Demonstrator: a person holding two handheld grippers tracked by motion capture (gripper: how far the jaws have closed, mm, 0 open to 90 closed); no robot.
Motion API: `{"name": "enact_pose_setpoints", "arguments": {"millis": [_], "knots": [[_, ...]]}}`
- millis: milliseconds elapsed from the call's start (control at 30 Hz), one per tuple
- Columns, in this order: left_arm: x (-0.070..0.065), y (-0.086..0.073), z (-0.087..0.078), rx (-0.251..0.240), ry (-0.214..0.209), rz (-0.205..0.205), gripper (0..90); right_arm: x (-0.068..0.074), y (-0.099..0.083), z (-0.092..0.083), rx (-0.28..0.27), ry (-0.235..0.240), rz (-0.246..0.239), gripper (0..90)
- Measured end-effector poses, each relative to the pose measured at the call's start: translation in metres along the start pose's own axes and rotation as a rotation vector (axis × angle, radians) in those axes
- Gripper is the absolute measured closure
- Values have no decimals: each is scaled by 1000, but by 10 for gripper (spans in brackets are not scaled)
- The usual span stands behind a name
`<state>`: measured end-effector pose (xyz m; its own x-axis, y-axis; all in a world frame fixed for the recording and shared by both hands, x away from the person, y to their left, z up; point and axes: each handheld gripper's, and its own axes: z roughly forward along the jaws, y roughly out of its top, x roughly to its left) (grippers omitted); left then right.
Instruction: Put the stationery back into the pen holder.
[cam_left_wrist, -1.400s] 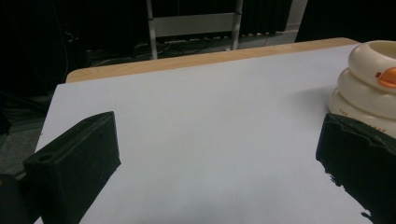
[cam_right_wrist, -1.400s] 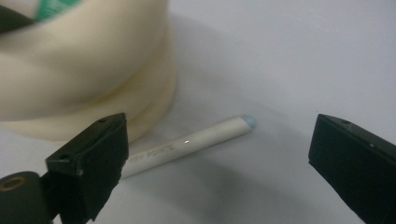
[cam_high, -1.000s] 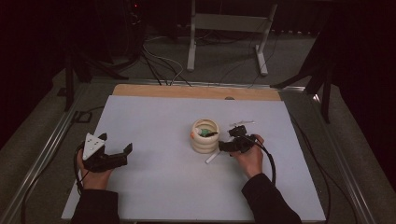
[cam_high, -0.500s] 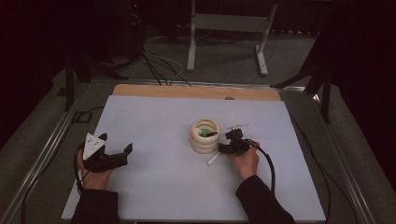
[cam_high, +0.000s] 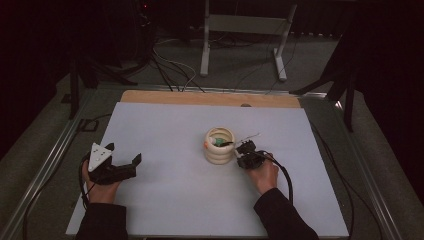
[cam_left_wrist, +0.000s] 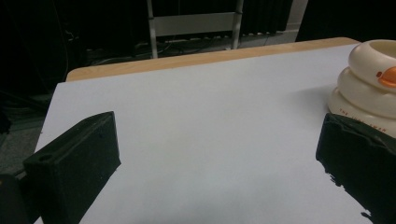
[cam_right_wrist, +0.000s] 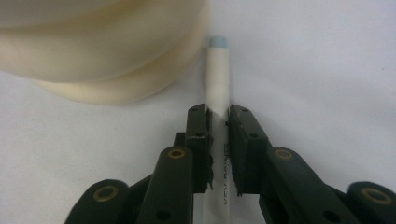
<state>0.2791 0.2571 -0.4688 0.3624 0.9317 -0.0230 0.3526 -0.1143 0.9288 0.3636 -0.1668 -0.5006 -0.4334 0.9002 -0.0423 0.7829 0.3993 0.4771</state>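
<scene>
Grasp step: right claw (cam_right_wrist: 218, 116) has just clenched on the white plastic marker pen (cam_right_wrist: 218, 93) at centre frame, lying beside the cream ringed holder (cam_right_wrist: 102, 51); left claw (cam_left_wrist: 210, 154) released, idle; next, lift clear

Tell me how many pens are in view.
1 for certain: a white pen lying on the table beside the cream ringed holder, clamped in the right claw. The holder's contents are unclear; more may hide inside.

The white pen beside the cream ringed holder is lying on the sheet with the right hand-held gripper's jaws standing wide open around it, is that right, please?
Not quite: the right hand-held gripper is not wide open. The right gripper view shows its jaws, which have just been closing, shut on the white pen. The rest stands: the pen lies on the sheet beside the cream ringed holder.
</scene>
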Motion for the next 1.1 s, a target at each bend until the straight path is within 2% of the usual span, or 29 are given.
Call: {"name": "enact_pose_setpoints", "arguments": {"millis": [67,300,433,1100], "knots": [[0,0,0,-3,0,-1,0,-2,0,-1,-3,11,17,794],[0,0,0,-2,0,-2,0,-12,-2,-6,-21,1,43,794],[0,0,0,-3,1,-2,0,-15,0,-13,-60,5,50,794],[0,0,0,-1,0,-1,0,-17,11,-37,-150,8,41,794]]}}
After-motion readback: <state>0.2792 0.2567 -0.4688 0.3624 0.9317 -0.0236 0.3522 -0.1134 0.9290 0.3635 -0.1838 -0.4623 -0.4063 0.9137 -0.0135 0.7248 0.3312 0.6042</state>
